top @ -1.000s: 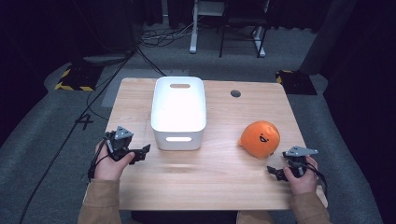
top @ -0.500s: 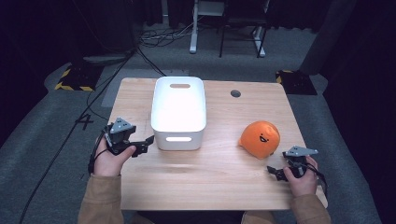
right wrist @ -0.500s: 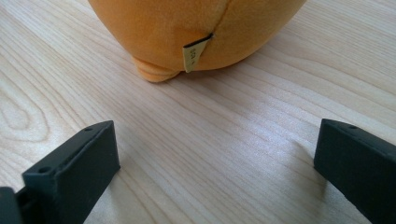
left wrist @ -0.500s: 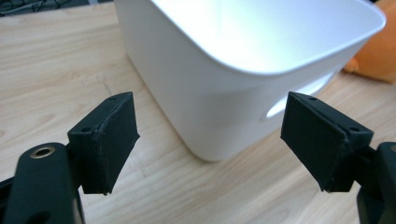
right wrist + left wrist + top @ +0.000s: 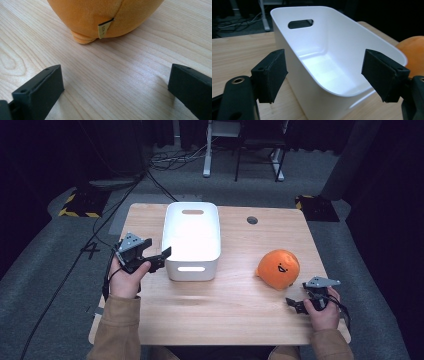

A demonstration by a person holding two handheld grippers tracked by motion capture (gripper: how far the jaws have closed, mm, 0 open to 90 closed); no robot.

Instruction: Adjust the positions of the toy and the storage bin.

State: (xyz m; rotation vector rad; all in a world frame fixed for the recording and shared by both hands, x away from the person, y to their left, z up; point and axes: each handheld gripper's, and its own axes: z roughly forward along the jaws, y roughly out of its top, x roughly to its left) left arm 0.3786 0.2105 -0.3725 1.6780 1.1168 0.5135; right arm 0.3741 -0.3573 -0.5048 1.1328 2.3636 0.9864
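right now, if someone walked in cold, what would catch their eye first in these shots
The bright orange plush toy with a little face, on the right half of the wooden table, stands out most, just ahead of the open right gripper. Next is the empty white bin at the table's middle left, with a handle slot in its far end. The left gripper is open at the bin's near left corner.

You have a white bin (image 5: 191,240) standing open on the wooden surface (image 5: 235,305), left of centre and toward the far edge — a handle slot at each end. An orange plush ball (image 5: 278,268) with a small face sits near the right edge, well apart from the bin. A round hole (image 5: 252,220) — near the far edge.
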